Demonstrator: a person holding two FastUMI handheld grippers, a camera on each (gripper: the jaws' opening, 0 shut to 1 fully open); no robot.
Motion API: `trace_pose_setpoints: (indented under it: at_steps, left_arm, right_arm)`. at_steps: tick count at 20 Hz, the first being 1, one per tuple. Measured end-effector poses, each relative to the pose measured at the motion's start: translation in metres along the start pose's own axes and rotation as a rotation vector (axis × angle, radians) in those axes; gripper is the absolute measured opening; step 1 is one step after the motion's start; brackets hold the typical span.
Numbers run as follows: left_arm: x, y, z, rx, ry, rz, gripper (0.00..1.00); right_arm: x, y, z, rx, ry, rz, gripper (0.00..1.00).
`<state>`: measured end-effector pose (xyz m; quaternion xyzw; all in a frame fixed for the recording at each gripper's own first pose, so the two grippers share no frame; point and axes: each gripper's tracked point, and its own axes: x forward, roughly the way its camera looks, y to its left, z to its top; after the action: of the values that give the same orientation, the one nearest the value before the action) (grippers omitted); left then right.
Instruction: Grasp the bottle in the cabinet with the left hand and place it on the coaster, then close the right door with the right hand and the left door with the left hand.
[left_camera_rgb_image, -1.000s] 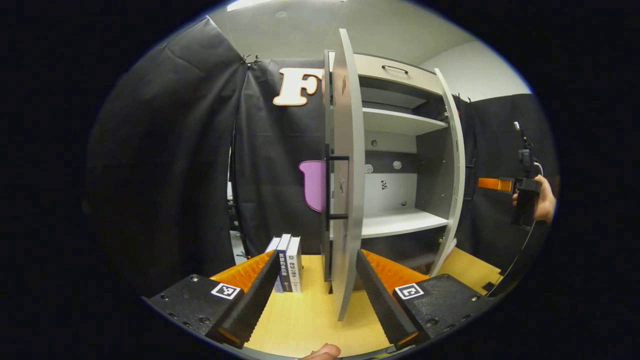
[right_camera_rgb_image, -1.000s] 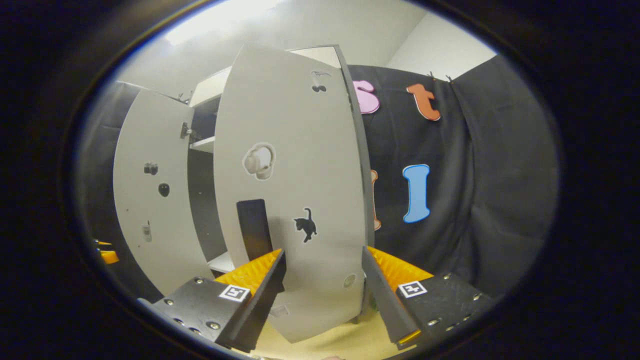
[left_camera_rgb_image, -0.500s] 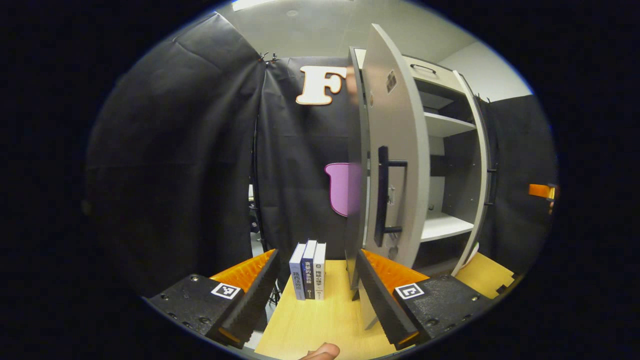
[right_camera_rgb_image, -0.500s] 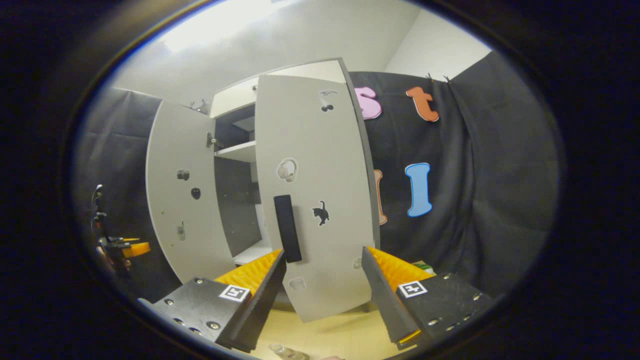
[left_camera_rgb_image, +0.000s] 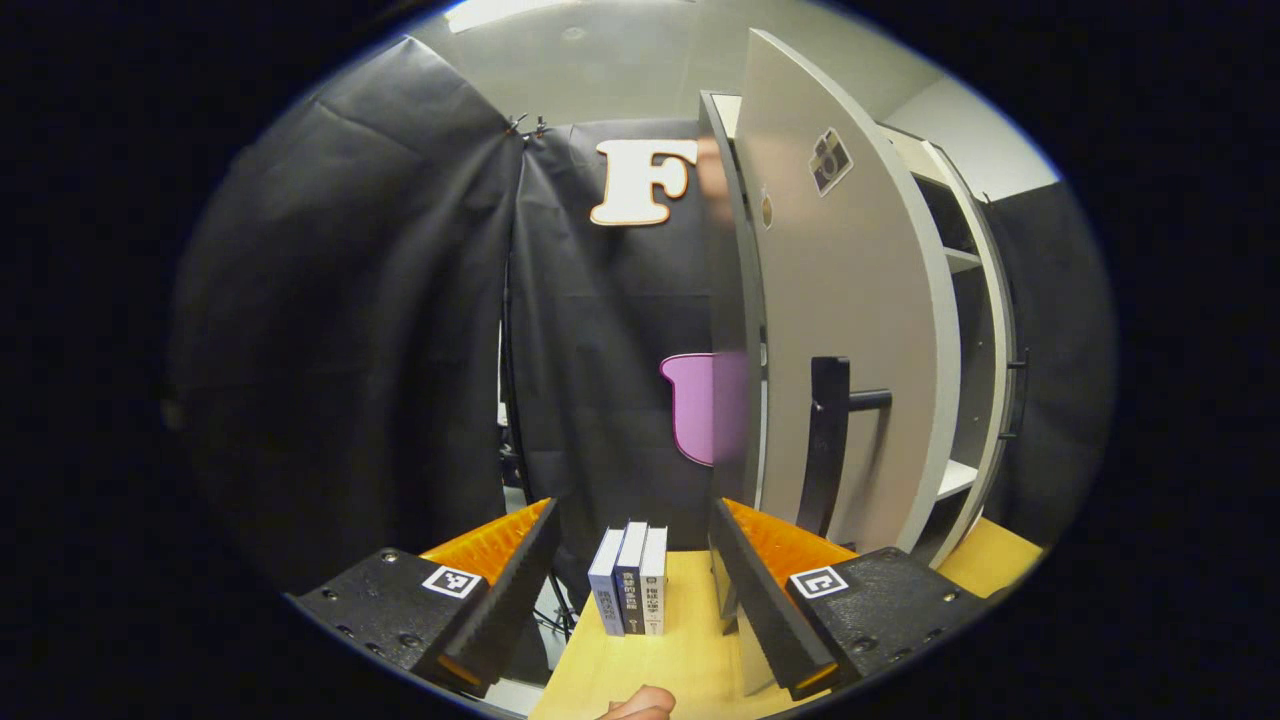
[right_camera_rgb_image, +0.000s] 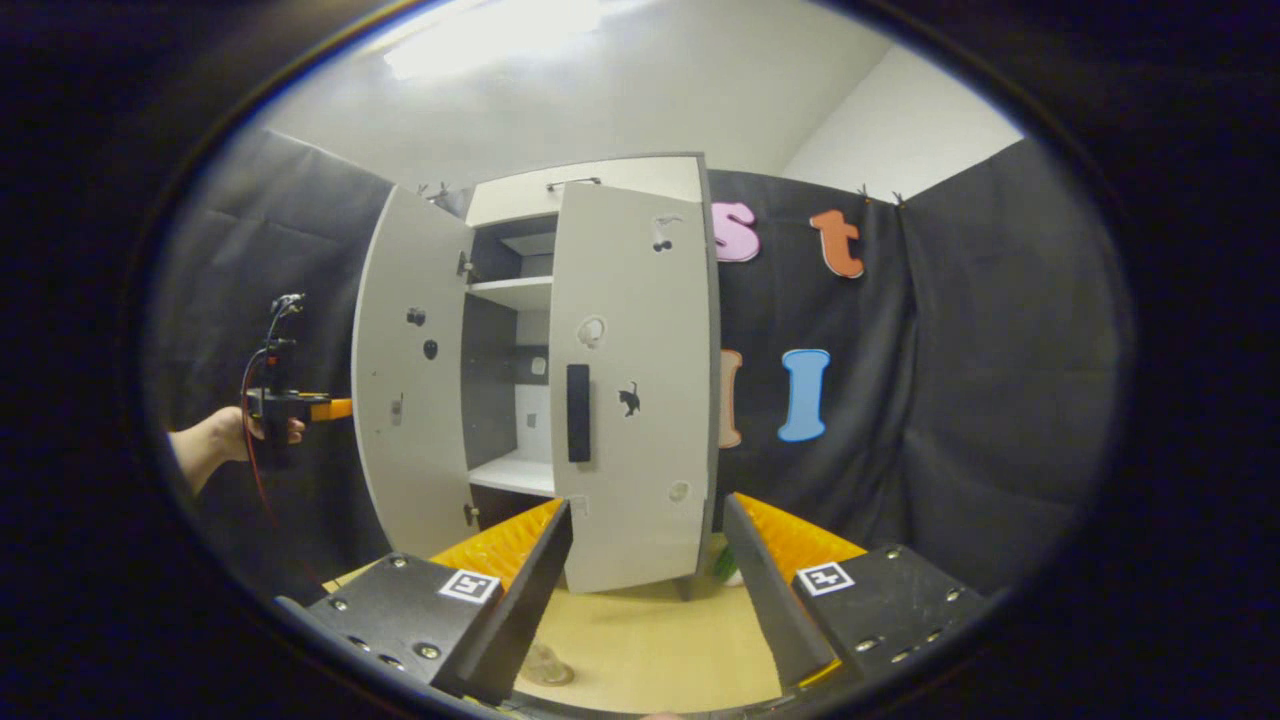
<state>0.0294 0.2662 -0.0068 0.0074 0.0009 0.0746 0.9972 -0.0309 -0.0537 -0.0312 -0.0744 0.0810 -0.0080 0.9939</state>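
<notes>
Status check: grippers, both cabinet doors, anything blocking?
Left gripper open, empty, beside left door. Right gripper open, empty, short of right door. Both doors ajar. Books stand clear of the left door's path.

A staged recording booth, not a lived-in home. Black cloth (right_camera_rgb_image: 960, 380) hangs as walls at 9 and 3 o'clock, clipped at the top before plain white room walls. A grey cupboard (right_camera_rgb_image: 590, 200) stands on a pale wooden worktop (left_camera_rgb_image: 690, 640), three books (left_camera_rgb_image: 630, 580) beside it.
</notes>
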Motion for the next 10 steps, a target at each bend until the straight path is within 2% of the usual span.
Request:
trace_pose_setpoints:
  at_steps: [1,2,3,4,6,7,8,9,10]
  left_arm:
    - [0.003,-0.011,0.002,-0.006,0.004,-0.032,0.93]
    - [0.002,-0.015,0.003,-0.011,0.006,-0.024,0.92]
    - [0.007,-0.014,0.009,-0.026,-0.014,-0.015,0.86]
    - [0.008,-0.018,0.011,-0.051,-0.013,-0.014,0.84]
    - [0.003,-0.031,0.007,-0.073,0.002,-0.046,0.87]
    - [0.006,-0.04,0.008,-0.072,0.007,-0.067,0.82]
    - [0.006,-0.051,0.01,-0.064,0.012,-0.09,0.86]
    - [0.008,-0.059,0.007,-0.05,0.021,-0.105,0.87]
    - [0.009,-0.068,0.01,-0.042,0.02,-0.116,0.82]
  right_arm:
    - [-0.007,-0.011,-0.001,-0.003,-0.003,-0.036,0.92]
    - [-0.015,-0.021,-0.003,-0.003,-0.008,-0.066,0.87]
    - [-0.024,-0.028,-0.005,0.003,-0.009,-0.088,0.87]
    - [-0.033,-0.034,-0.009,0.01,-0.009,-0.105,0.92]
    - [-0.05,-0.045,-0.012,0.023,-0.009,-0.131,0.92]
    - [-0.058,-0.049,-0.013,0.032,-0.009,-0.137,0.92]
    - [-0.066,-0.054,-0.014,0.035,-0.011,-0.143,0.87]
    - [-0.073,-0.06,-0.014,0.041,-0.016,-0.156,0.92]
    - [-0.079,-0.065,-0.013,0.045,-0.024,-0.168,0.92]
